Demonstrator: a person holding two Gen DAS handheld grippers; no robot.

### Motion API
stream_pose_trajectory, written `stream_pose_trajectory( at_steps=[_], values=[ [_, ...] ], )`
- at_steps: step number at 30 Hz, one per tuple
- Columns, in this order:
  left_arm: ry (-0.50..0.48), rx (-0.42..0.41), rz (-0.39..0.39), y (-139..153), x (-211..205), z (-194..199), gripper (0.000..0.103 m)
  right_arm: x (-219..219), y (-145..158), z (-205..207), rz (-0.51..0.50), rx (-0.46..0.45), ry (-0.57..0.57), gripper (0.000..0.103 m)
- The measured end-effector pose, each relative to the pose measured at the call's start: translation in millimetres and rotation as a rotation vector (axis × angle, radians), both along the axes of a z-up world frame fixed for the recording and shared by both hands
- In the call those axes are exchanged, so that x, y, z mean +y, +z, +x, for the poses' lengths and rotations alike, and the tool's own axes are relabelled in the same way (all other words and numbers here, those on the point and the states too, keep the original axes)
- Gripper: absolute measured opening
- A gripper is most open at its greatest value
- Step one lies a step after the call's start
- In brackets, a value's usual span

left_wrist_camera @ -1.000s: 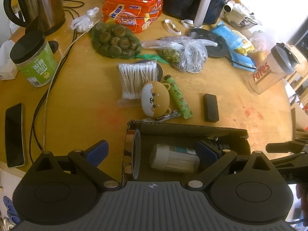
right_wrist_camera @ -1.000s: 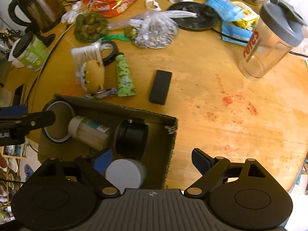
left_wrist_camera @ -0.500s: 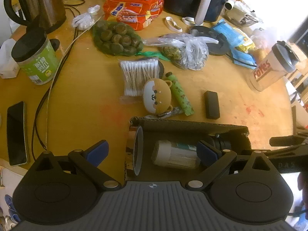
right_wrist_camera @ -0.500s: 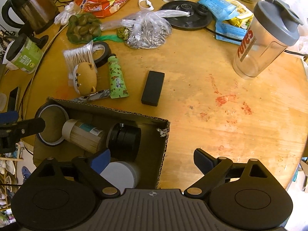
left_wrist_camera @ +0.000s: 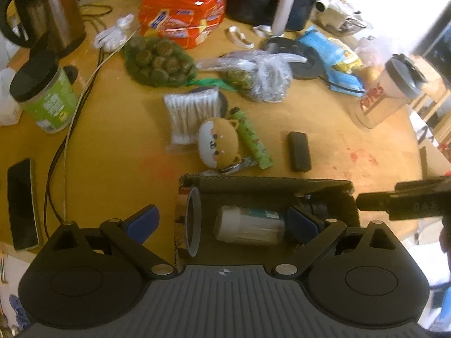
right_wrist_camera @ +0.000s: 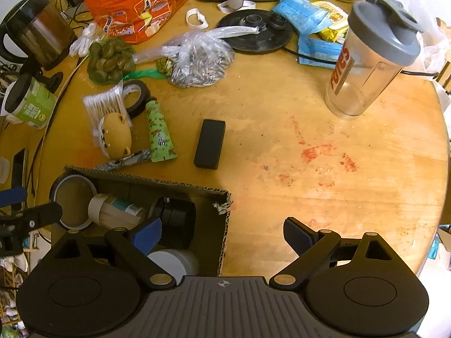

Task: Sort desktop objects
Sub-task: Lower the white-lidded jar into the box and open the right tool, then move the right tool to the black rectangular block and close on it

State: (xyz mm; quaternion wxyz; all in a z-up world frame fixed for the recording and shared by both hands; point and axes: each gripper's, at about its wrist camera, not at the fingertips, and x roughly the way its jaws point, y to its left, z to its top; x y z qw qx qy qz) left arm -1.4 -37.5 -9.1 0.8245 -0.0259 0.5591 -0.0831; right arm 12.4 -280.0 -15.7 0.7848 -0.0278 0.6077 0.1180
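Observation:
A cardboard box (left_wrist_camera: 265, 181) (right_wrist_camera: 157, 183) sits at the table's near edge, holding a tape roll (left_wrist_camera: 193, 222), a toothpick jar (left_wrist_camera: 251, 225) (right_wrist_camera: 112, 209), a black cylinder (right_wrist_camera: 176, 221) and a white lid (right_wrist_camera: 173, 259). Beyond it lie a black case (left_wrist_camera: 298, 151) (right_wrist_camera: 210, 143), a green tube (left_wrist_camera: 252, 138) (right_wrist_camera: 159, 131), a bear plush (left_wrist_camera: 217, 143) (right_wrist_camera: 115, 138) and a cotton swab pack (left_wrist_camera: 191, 112) (right_wrist_camera: 104, 107). My left gripper (left_wrist_camera: 222, 221) is open and empty over the box's left end. My right gripper (right_wrist_camera: 222, 232) is open and empty over the box's right corner.
A green jar (left_wrist_camera: 46, 98), kettle (left_wrist_camera: 53, 14), phone (left_wrist_camera: 21, 202) and cables lie left. An orange snack bag (left_wrist_camera: 183, 2), netted nuts (left_wrist_camera: 159, 62), plastic bag (right_wrist_camera: 200, 59), black tape (right_wrist_camera: 136, 97), shaker bottle (right_wrist_camera: 366, 59) and blue packets (right_wrist_camera: 307, 22) crowd the back.
Both grippers have drawn back and up a little from the table, so the objects look slightly farther. Both stay open; nothing was picked up.

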Motion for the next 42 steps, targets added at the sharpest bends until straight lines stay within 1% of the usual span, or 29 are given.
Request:
stream_pose_trajectory(
  at_steps=[7,14,17,23,26,29,33,37,40,42],
  values=[
    [-0.020,-0.003,0.000,4.0,-5.4,2.3,0.100,-0.4,6.3,12.6,-0.023,-0.006,0.037,0.094],
    [-0.029,-0.025,-0.049,7.8,-6.5,3.5,0.100,-7.8,11.2,32.1,-0.008,-0.015,0.049,0.093],
    [-0.021,-0.044,-0.043,8.3,-8.6,4.6,0.100,-6.4,9.4,40.6,-0.008,-0.019,0.061,0.092],
    [-0.021,-0.130,0.010,10.4,-12.2,6.7,0.101,-0.5,1.8,57.3,-0.010,-0.021,0.068,0.091],
    [-0.031,-0.155,0.007,10.4,-12.3,8.9,0.103,2.9,-2.6,65.2,-0.012,-0.019,0.075,0.091],
    [-0.036,-0.134,0.016,7.7,-12.8,12.4,0.103,5.4,-8.6,73.2,-0.013,-0.011,0.087,0.091],
    [-0.021,-0.093,0.000,3.8,-8.9,16.0,0.103,6.8,-17.6,84.1,-0.004,0.003,0.095,0.091],
    [-0.026,-0.055,-0.007,0.2,-8.0,18.1,0.103,9.3,-30.5,95.6,0.031,0.029,0.099,0.087],
    [-0.030,-0.041,0.021,-1.5,-9.2,19.0,0.103,13.5,-41.3,101.9,0.045,0.049,0.099,0.083],
    [-0.025,-0.034,0.054,-2.6,-10.0,20.0,0.103,17.5,-48.6,104.7,0.045,0.061,0.101,0.081]
  ],
)
